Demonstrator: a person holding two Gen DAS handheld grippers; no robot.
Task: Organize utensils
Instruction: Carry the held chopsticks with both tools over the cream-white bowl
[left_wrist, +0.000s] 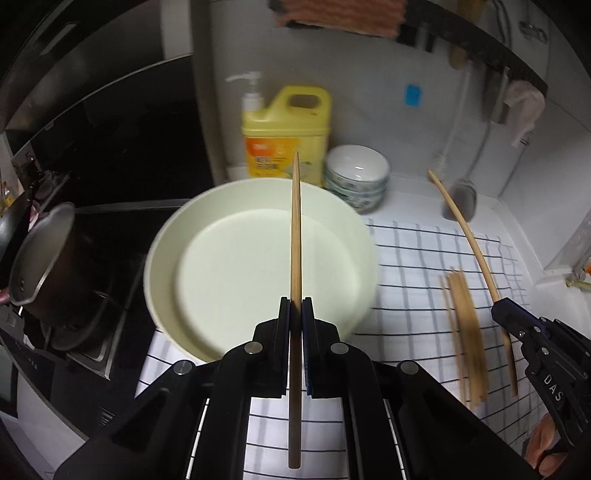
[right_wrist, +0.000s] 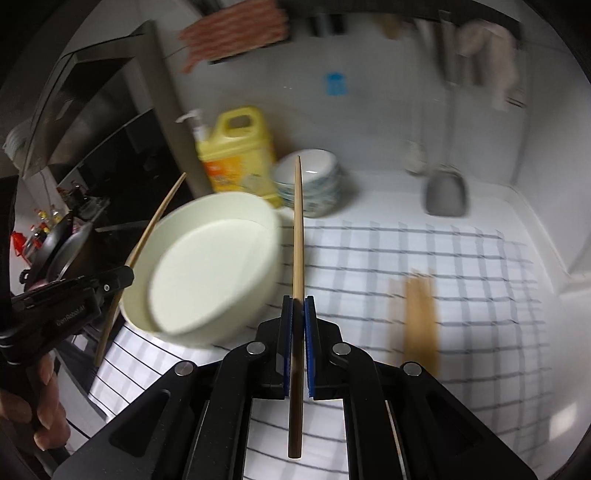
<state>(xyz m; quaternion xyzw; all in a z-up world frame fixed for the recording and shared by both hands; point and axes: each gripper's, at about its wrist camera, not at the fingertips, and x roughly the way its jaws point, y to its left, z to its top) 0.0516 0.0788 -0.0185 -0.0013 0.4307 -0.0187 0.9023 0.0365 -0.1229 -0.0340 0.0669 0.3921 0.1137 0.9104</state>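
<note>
Since our left gripper (left_wrist: 296, 306) and right gripper (right_wrist: 298, 306) each pinch one slim wooden chopstick (left_wrist: 295, 236) mid-shaft—jaws fully closed—either could pivot loose.

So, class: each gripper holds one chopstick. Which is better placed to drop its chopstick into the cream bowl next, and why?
Probably left. The left gripper holds its chopstick directly over the cream bowl; the right gripper sits beside the bowl, over the checked cloth.

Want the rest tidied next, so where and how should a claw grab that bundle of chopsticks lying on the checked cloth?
Probably one stick at mid-length, coming from above with the jaws across its width. The chopsticks lie flat and side by side on the checked cloth, so only their tops are exposed; blur hides finer detail.
</note>
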